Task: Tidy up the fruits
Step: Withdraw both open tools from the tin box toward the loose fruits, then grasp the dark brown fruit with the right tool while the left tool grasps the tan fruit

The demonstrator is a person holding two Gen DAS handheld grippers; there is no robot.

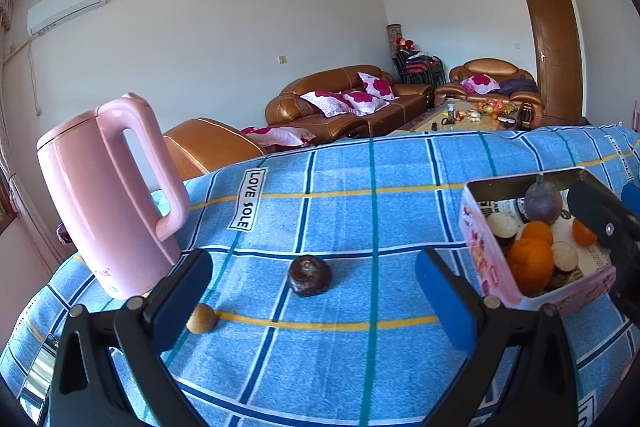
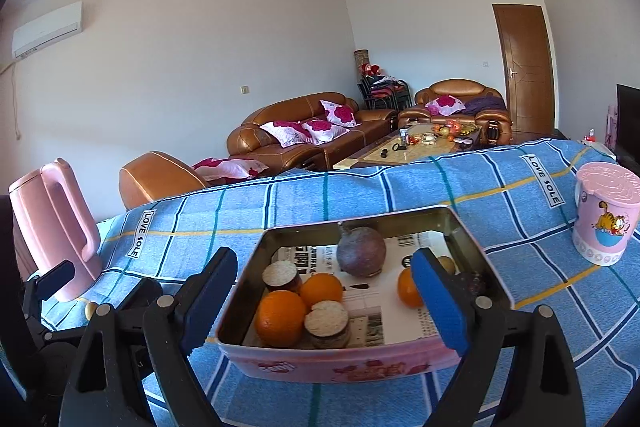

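A pink tin box (image 2: 340,361) stands on the blue checked cloth and holds oranges (image 2: 280,317), a purple round fruit (image 2: 361,251) and brown cut fruits (image 2: 327,323). The box also shows at the right of the left wrist view (image 1: 484,263). A dark brown fruit (image 1: 309,275) and a small tan fruit (image 1: 201,319) lie loose on the cloth. My left gripper (image 1: 316,303) is open and empty, just before the dark fruit. My right gripper (image 2: 324,303) is open and empty, its jaws over the box's front.
A pink kettle (image 1: 108,195) stands at the left of the table. A pink cartoon canister (image 2: 606,213) stands at the right. The table's far edge drops off toward brown sofas (image 1: 340,107) and a coffee table.
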